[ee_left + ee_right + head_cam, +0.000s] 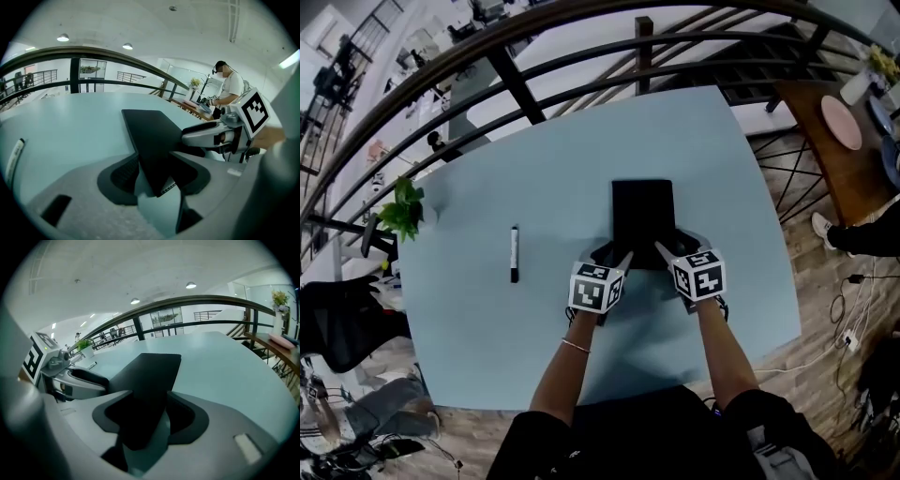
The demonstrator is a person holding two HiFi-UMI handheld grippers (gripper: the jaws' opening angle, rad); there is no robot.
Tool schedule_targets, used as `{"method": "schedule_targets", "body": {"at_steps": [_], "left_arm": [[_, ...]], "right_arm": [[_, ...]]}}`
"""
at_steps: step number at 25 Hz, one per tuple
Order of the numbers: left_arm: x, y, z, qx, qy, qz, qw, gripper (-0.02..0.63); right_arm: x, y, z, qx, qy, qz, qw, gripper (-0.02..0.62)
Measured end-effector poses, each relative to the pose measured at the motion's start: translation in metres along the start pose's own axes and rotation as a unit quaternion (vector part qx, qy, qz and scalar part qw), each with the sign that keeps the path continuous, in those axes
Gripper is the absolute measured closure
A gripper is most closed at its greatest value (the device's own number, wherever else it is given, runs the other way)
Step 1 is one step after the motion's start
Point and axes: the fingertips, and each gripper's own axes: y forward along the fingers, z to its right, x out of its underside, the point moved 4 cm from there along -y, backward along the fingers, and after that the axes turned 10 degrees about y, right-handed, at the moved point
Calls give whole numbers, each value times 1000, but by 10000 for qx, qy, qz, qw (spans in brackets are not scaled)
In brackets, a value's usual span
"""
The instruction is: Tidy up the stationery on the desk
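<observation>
- Left gripper (157, 168) has its jaws spread wide. The near-left corner of a black notebook (150, 131) sits between them. Bare counter shows beside that corner, so the pads do not seem to press on it.
- Right gripper (150, 416) also has its jaws wide apart, straddling the notebook's near-right corner. I see no squeeze there, though the dark cover blends into the dark pads.
- In the head view the notebook lies flat and shut near the middle of the pale blue counter (675, 141), with its short near edge toward the person.
- It looks thin and light, with a fairly stiff, smooth cover. I expect it to slide on the slick counter sooner than lift.
- Page edges show at the left corner. A pinch on the cover alone might make it fan open.
- The safest hold is probably the two near corners together, with each pair of jaws closing over the full thickness so the cover and pages stay shut.
- A pen (514, 253) lies well apart to the left, alone on the counter. It is light and likely to roll, so it is best taken across the middle of its barrel.
</observation>
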Motion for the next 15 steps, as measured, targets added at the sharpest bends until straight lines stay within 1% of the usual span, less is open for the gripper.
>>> {"method": "schedule_targets", "body": {"at_steps": [15], "left_arm": [[62,-67,-10,-276,-306,47,9991,416]], "right_arm": [[43,1,-74,-332,-394,-242,9984,368]]}}
